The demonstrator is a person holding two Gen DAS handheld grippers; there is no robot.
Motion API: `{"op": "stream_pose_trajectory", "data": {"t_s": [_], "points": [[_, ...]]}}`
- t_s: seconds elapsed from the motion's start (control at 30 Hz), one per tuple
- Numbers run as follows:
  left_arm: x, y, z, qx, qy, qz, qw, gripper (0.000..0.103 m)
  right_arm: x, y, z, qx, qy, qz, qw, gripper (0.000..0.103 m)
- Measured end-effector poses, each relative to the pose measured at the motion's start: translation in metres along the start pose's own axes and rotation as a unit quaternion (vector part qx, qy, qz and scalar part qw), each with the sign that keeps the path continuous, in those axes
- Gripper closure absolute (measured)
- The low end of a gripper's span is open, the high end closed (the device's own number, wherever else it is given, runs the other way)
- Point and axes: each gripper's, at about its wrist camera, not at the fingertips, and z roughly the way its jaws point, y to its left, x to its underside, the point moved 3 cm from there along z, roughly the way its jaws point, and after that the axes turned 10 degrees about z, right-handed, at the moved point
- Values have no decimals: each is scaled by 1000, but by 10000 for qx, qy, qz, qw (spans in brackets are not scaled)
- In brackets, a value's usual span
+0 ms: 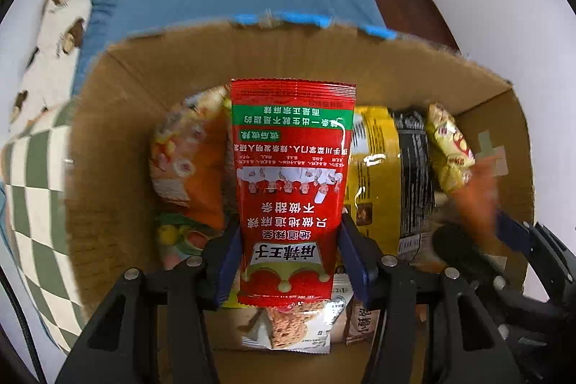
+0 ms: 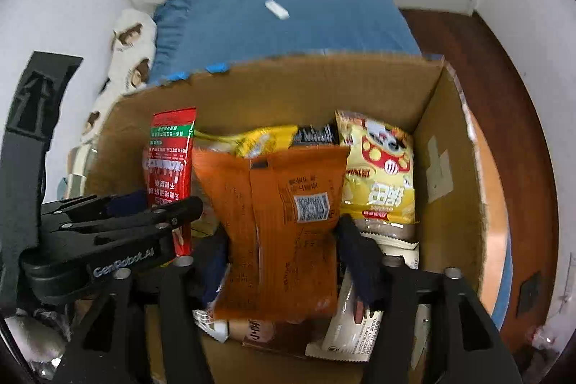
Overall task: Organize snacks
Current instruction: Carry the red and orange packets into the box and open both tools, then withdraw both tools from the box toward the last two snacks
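Observation:
An open cardboard box [image 1: 118, 132] [image 2: 288, 89] lies below both grippers and holds several snack packets. My left gripper [image 1: 289, 229] is shut on a red spicy-strip packet [image 1: 291, 175], its blue pads squeezing the packet's lower sides as it hangs over the box's left part. The right wrist view shows this red packet [image 2: 169, 150] at the left. My right gripper [image 2: 282, 233] stands open with an orange packet [image 2: 280, 222] loosely between its fingers, flat and uncrushed, over the box's middle. A yellow chip bag [image 2: 378, 175] leans against the right wall.
White cookie packets [image 2: 352, 330] and a yellow-and-black bag [image 1: 381, 168] lie on the box floor. Behind the box is blue bedding [image 2: 288, 24] with a small white object [image 2: 277, 9] on it. A checked cloth [image 1: 32, 204] lies left, dark wooden floor [image 2: 486, 96] right.

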Motion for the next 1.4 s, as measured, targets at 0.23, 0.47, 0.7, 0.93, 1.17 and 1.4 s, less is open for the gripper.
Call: {"op": "stream_pose_trajectory", "data": {"t_s": [0.23, 0.47, 0.7, 0.93, 1.17, 1.4], "points": [[-1, 10, 1, -137, -126, -63, 9998, 13, -2, -15, 8, 278, 87, 62, 9996, 7], [7, 12, -15, -225, -379, -141, 9989, 13, 12, -23, -6, 387, -4, -6, 9993, 6], [31, 1, -42, -520, -680, -124, 9962, 13, 20, -24, -21, 447, -60, -41, 9990, 6], [56, -8, -69, -620, -993, -42, 9931, 13, 35, -27, -40, 469, -220, -75, 9986, 6], [91, -15, -99, -658, -1385, -3, 9882, 13, 56, -25, -68, 466, -440, -233, 9977, 6], [126, -20, -126, -618, -1701, 11, 9835, 13, 88, -23, -102, 312, -690, -341, 9965, 6]]}}
